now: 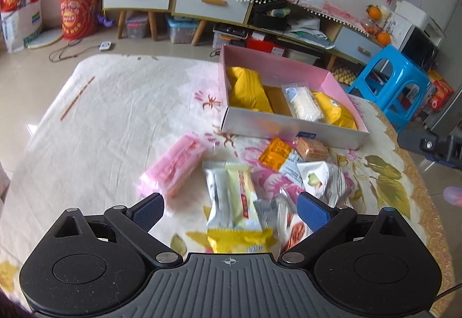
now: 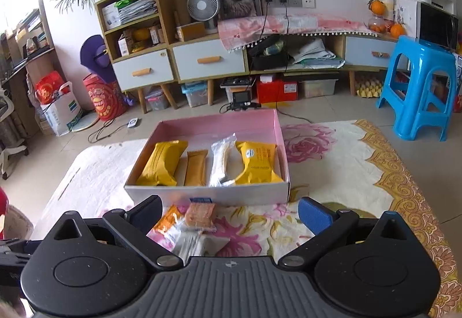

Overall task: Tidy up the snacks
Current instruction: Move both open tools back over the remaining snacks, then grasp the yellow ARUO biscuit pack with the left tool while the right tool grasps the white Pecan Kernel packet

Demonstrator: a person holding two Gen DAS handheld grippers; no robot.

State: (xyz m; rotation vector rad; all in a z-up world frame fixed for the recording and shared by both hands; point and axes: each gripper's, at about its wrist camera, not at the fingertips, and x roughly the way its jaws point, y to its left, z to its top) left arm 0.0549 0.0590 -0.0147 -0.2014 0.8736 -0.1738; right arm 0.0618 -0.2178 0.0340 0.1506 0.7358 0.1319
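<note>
both grippers hang over a table spread with a flowered cloth (image 1: 109,104), each with its fingers spread wide and nothing held between them. under the left gripper (image 1: 229,212) lies a loose heap of snacks: a pale yellow-and-white packet (image 1: 235,196) right between the fingers without touching either pad, a bright yellow wrapper (image 1: 239,240) nearest the camera, a pink packet (image 1: 173,166) off to the left (blurred), a silver-white bag (image 1: 322,178) to the right, and an orange packet (image 1: 274,155) with a brown biscuit pack (image 1: 313,149) further off. just beyond these sits an open pink box (image 2: 208,195), white outside. inside it, left to right, lie a yellow pouch (image 2: 161,163), a slim tan bar (image 2: 196,168), a clear pack of white wafers (image 2: 221,162) and another yellow pouch (image 2: 257,163). the right gripper (image 2: 231,212) faces the box's near wall, the orange and biscuit packs below it.
</note>
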